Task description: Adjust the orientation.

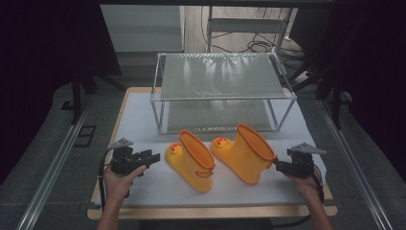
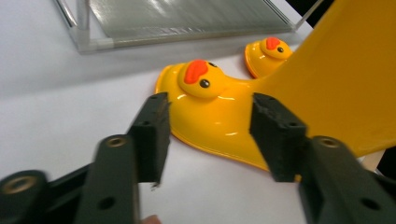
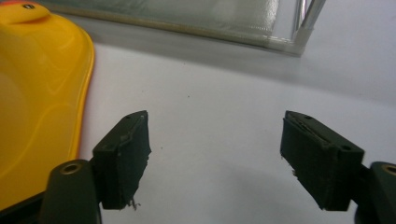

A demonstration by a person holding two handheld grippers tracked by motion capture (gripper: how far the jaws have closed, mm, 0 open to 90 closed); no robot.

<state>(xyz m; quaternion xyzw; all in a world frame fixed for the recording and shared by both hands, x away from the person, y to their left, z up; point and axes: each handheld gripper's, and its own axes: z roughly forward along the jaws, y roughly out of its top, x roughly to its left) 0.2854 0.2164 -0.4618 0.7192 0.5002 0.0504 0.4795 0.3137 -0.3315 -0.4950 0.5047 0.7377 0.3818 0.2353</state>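
The left gripper's (image 2: 208, 135) fingers (image 2: 152, 135) stand released, nothing pressed between them, aimed at the toe of the left duck rain boot (image 2: 210, 112), just short of it. The right gripper's (image 3: 219, 156) fingers (image 3: 123, 156) are also released, spread over bare worktop, with the right duck rain boot (image 3: 37, 102) just beside the left-hand one.

The gripper views show the orange bills and black eyes on the boot toes. The high view shows both yellow boots lying on their sides, side by side, toes to the left, the left gripper (image 1: 152, 158) beside the left boot (image 1: 191, 160), the right gripper (image 1: 276, 165) at the right boot's (image 1: 244, 153) shaft opening.

Behind the boots stands a two-tier metal-framed shoe rack (image 1: 222, 76). The white worktop (image 1: 139, 120) has a wooden edge; grey floor, rails and cables lie around it.
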